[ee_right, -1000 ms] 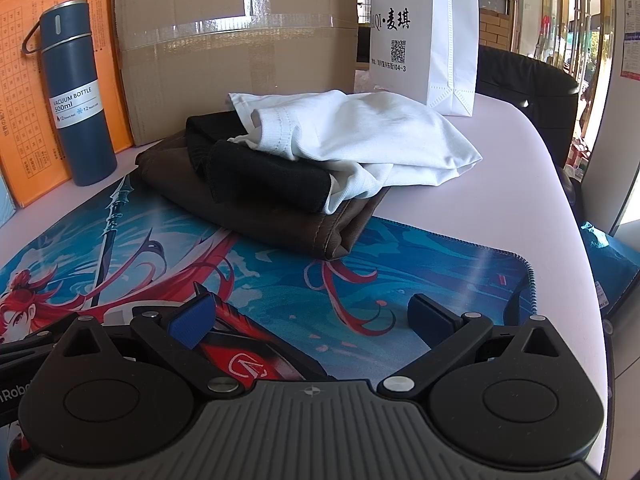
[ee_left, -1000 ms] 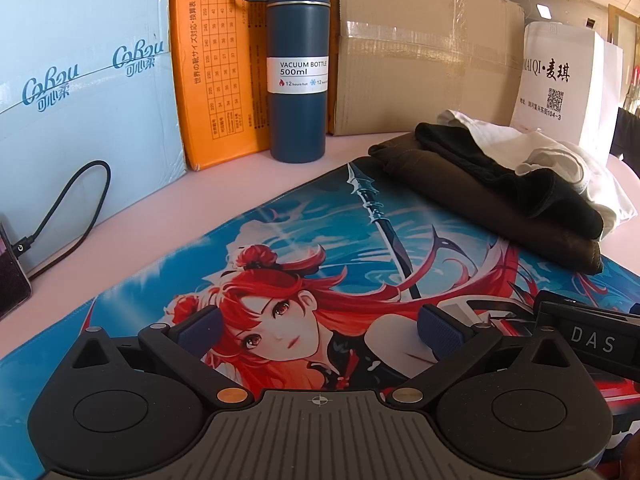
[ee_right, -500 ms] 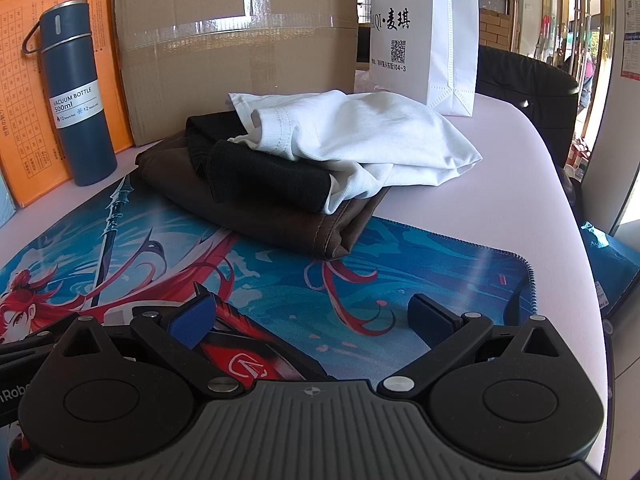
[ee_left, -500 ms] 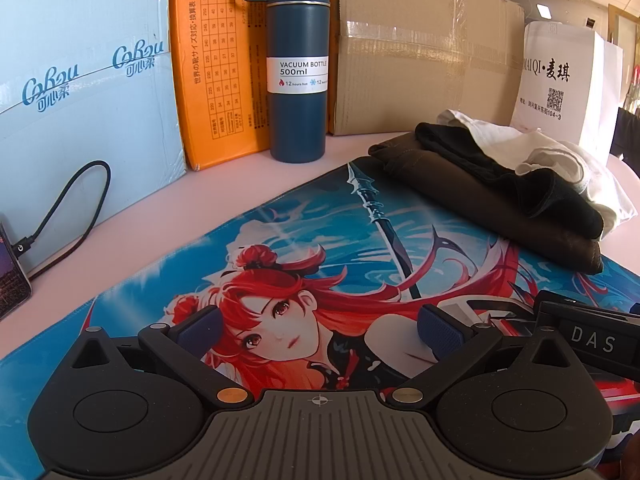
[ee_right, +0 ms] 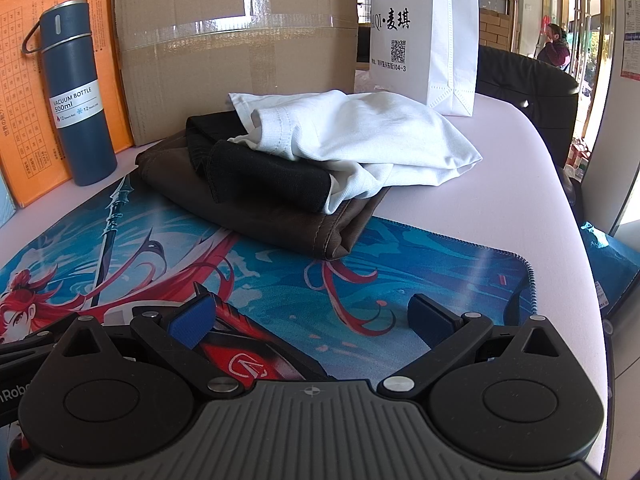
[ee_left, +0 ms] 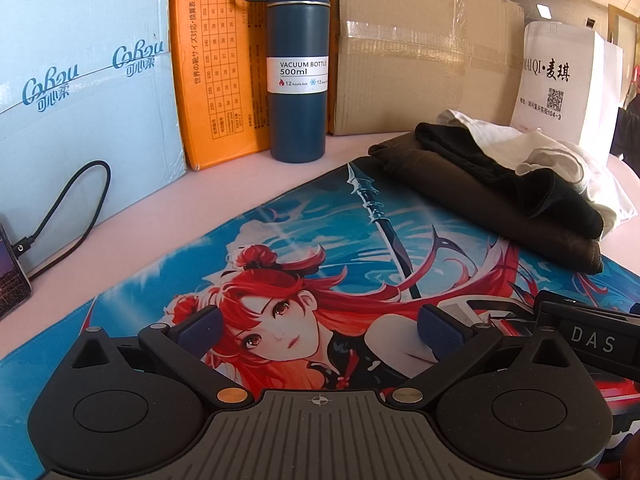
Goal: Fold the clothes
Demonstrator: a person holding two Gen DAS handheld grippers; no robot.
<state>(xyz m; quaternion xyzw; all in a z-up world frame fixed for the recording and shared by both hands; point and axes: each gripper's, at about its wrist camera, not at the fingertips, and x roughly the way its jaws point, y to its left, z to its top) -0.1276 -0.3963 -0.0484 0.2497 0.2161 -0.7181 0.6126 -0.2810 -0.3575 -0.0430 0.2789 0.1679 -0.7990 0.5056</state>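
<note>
The pile of clothes (ee_right: pixel 304 168) is seen at the far edge of the mat (ee_right: pixel 420 264), well ahead of the left gripper (ee_left: pixel 318 330) and right gripper (ee_right: pixel 312 318); both are spread wide, nothing held.

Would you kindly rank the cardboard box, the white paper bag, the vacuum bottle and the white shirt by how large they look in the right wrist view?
1. cardboard box
2. white shirt
3. white paper bag
4. vacuum bottle

The shirt and the bag look close; the shirt lies nearer, so that pair is unsure.
</note>
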